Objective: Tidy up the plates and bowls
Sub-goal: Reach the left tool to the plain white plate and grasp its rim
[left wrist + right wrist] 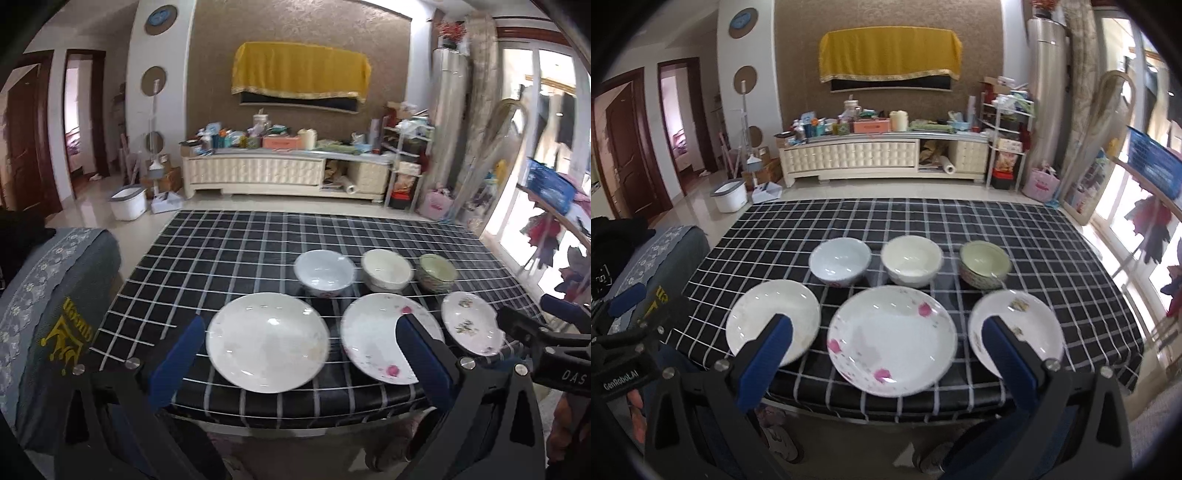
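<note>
Three plates point(892, 339) and three bowls point(911, 261) are laid on the surface point(1052, 251), and both tools point(299, 347) point(888, 343) are held wide apart.

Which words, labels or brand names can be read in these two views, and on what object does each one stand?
"DAS": on the right gripper body, cut off at the frame edge.
"GenRoboT.AI", roughly: on the left gripper body, small.
Yellow print on the grey chair cover: too distorted to read.
Packages on the TV cabinet: too small to read.
</note>
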A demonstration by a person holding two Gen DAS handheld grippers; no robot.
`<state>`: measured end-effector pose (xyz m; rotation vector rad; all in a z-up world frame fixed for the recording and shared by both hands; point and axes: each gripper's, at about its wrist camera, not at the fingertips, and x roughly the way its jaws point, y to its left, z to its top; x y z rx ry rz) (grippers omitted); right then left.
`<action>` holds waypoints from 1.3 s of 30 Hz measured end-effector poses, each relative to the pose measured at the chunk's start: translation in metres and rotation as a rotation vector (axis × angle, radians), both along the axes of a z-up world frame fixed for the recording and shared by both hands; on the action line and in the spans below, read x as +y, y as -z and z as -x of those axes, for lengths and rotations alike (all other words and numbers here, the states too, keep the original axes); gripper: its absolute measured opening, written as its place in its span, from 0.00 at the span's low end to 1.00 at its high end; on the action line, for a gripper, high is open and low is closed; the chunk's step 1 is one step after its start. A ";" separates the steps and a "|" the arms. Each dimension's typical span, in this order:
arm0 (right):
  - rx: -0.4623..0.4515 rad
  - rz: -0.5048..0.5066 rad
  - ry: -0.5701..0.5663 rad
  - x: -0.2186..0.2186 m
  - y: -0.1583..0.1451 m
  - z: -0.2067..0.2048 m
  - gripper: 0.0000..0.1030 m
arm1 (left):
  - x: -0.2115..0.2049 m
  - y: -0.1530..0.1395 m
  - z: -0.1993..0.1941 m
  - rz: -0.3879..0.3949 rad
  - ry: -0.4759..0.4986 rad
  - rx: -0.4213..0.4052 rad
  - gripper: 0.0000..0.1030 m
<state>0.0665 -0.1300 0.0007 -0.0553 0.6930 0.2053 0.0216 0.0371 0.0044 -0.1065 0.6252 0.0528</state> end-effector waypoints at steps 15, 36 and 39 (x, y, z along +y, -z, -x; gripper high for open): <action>0.090 0.090 -0.142 0.077 0.041 -0.080 1.00 | 0.066 0.026 -0.059 0.009 -0.078 0.168 1.00; 0.366 0.167 -0.262 0.132 0.140 -0.139 0.72 | 0.123 0.133 -0.121 0.144 -0.125 0.456 0.73; 0.388 0.171 -0.269 0.136 0.150 -0.145 0.65 | 0.126 0.145 -0.126 0.172 -0.115 0.485 0.64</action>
